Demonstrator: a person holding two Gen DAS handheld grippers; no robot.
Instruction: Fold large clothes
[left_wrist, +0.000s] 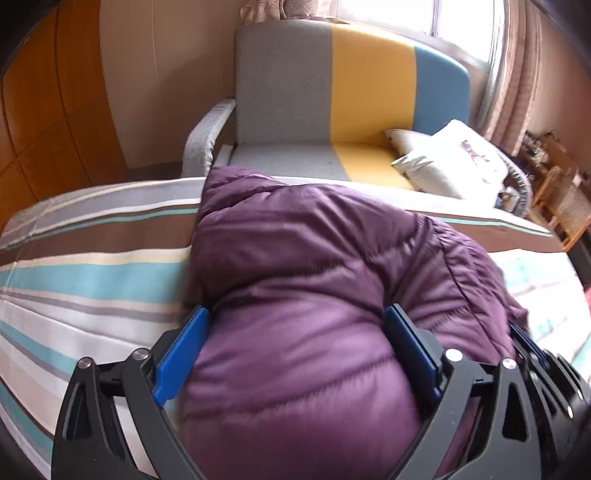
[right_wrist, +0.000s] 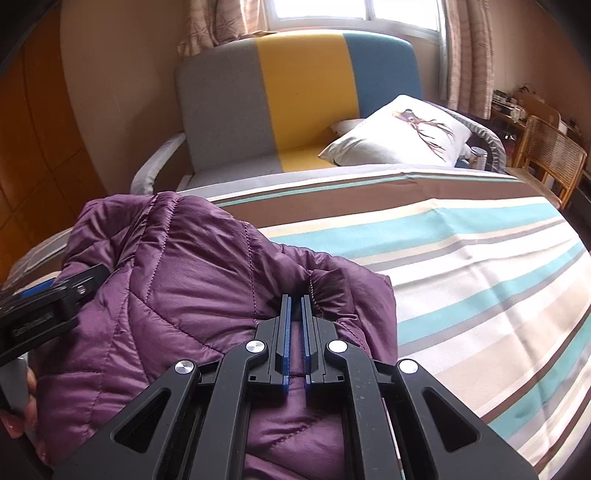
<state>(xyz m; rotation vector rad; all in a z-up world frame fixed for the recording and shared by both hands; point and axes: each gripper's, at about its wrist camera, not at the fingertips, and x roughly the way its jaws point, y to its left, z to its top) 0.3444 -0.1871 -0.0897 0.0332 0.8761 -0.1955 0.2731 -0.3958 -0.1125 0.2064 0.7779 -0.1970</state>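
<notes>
**Gripping a purple quilted jacket on a striped bed**

Resting on the striped bedspread (right_wrist: 461, 258), the purple puffer jacket (left_wrist: 314, 295) lies bunched into a thick mound near the bed's left side, as the right wrist view shows it. The left gripper (left_wrist: 297, 354) has its blue fingers (left_wrist: 181, 358) spread wide, with a fat bulge of the jacket filling the whole gap between them; both pads press against the padding, so the claw grasps the jacket at a wide opening. The right gripper (right_wrist: 295, 332) is clenched: its two blue fingers (right_wrist: 285, 332) stand nearly together, pinching a thin fold of the jacket's fabric close to a gathered, elasticated edge (right_wrist: 325, 284). The left gripper also appears at the left edge of the right wrist view (right_wrist: 55, 299), lying against the jacket.

No container is visible. Beyond the far edge of the bed stands a sofa (left_wrist: 295, 92) upholstered in grey, yellow and blue panels. A white cushion with a stag print (right_wrist: 402, 129) leans on its seat, partly covering a second cushion (left_wrist: 402, 138) behind it. A window with patterned curtains (right_wrist: 465, 51) rises behind the sofa, wooden panelling (left_wrist: 44, 110) lines the left wall, and a rattan chair (right_wrist: 546, 155) stands at the right beside cluttered shelving. The jacket's bulk hides part of the bedspread from the left wrist camera.
</notes>
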